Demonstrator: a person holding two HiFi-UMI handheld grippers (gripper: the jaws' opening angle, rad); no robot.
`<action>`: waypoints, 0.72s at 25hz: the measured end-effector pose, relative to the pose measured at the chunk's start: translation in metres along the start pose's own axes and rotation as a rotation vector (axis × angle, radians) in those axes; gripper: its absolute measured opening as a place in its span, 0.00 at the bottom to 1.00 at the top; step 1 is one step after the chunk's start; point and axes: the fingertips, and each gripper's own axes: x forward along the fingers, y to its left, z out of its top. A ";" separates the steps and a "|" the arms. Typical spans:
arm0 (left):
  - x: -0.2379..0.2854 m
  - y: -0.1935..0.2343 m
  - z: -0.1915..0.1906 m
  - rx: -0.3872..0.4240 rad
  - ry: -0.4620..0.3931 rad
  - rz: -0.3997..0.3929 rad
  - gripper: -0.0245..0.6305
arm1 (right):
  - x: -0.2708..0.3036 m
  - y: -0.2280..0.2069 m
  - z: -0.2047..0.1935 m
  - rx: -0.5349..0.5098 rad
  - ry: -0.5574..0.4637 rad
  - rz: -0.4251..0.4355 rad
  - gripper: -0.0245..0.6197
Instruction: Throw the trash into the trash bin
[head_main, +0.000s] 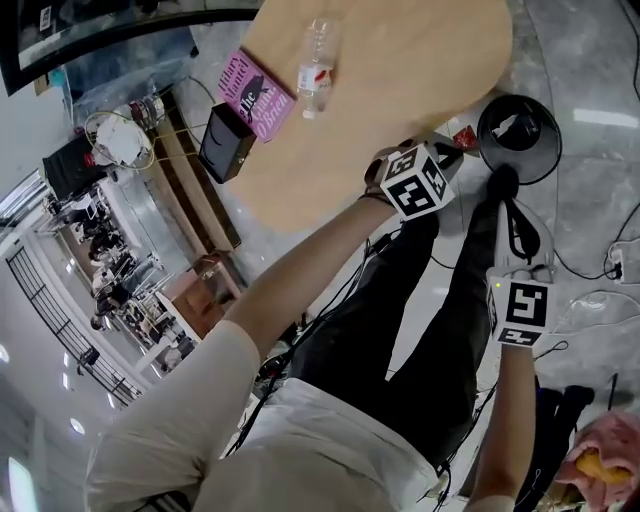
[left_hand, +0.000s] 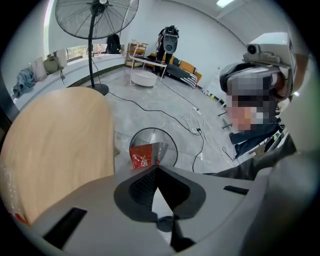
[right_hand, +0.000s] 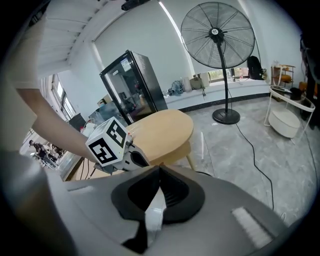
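Note:
A red snack wrapper hangs from the tips of my left gripper, whose jaws are shut on it. It hangs over the rim of the black wire trash bin, which stands on the floor beside the round wooden table. In the head view the left gripper reaches past the table edge with the wrapper next to the bin. My right gripper hovers just below the bin, jaws together, nothing seen in them. Its own view shows the shut tips and the left gripper's marker cube.
On the table lie a clear plastic bottle, a pink book and a black box. A standing fan is behind the table. Cables trail over the grey floor by the bin.

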 end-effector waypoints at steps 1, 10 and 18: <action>0.005 -0.003 0.003 0.002 0.002 -0.005 0.05 | 0.000 -0.005 -0.002 0.005 0.001 -0.004 0.05; 0.065 -0.020 0.015 0.048 0.052 -0.032 0.05 | -0.003 -0.051 -0.019 0.073 -0.012 -0.043 0.05; 0.127 -0.020 0.001 0.018 0.086 -0.049 0.05 | 0.006 -0.083 -0.051 0.104 0.015 -0.062 0.05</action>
